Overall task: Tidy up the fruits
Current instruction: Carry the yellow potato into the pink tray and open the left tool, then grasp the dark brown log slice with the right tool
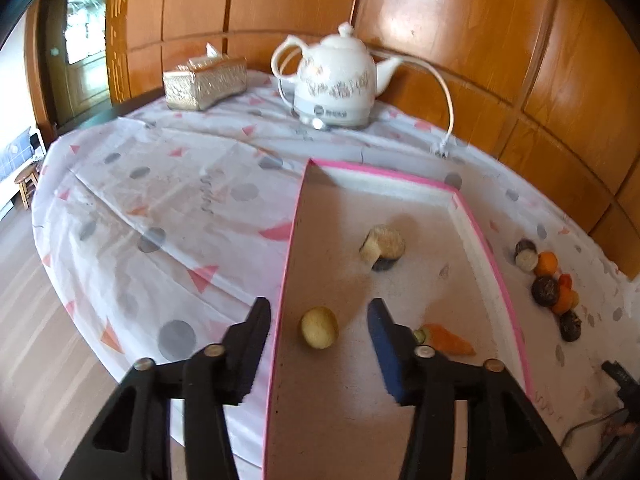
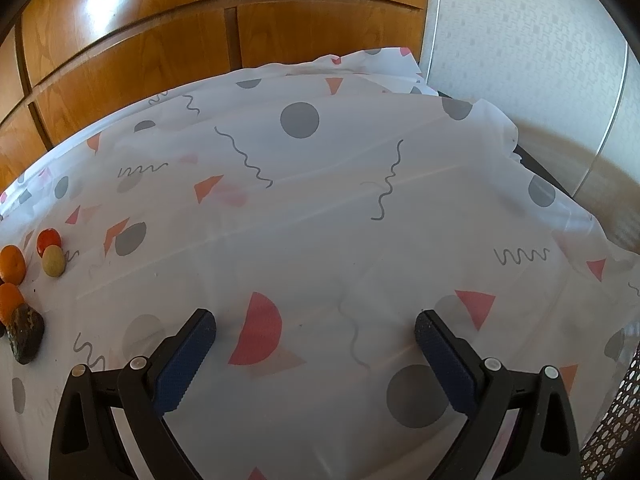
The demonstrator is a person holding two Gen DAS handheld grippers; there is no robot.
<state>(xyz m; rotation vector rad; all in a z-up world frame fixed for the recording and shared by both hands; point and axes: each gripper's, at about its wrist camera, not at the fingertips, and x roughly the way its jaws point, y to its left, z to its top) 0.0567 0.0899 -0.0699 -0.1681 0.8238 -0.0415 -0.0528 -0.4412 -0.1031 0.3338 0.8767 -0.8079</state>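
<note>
Big round table [image 1: 168,184] under a white cloth with grey dots and pink triangles, pushed up against glossy wooden panelling [image 1: 460,32]. On it, the pink-edged box [image 1: 294,248] sits open-topped, its pale floor showing. At the back stands a white kettle [image 1: 336,80] on its base, cord [image 1: 446,92] looping off to the right, and a gold tissue box [image 1: 204,82] just to its left.

Inside the box now: a pale yellow round fruit [image 1: 319,327] lies on the floor near the left wall, a cut piece with a dark rind [image 1: 382,248] sits further back, and an orange carrot-shaped piece [image 1: 448,340] is tucked beside the right finger.

The left gripper [image 1: 320,312] hangs over the box with its jaws parted, the yellow fruit lying between the tips, and neither finger touches it. One finger sits outside the box wall, the other inside.

Outside the box on the right, a little cluster of orange and dark fruits [image 1: 546,280] waits on the cloth.

Over to the right gripper [image 2: 316,326]: jaws spread wide above bare cloth, holding nothing. The loose fruits [image 2: 24,276] show at its far left edge.
</note>
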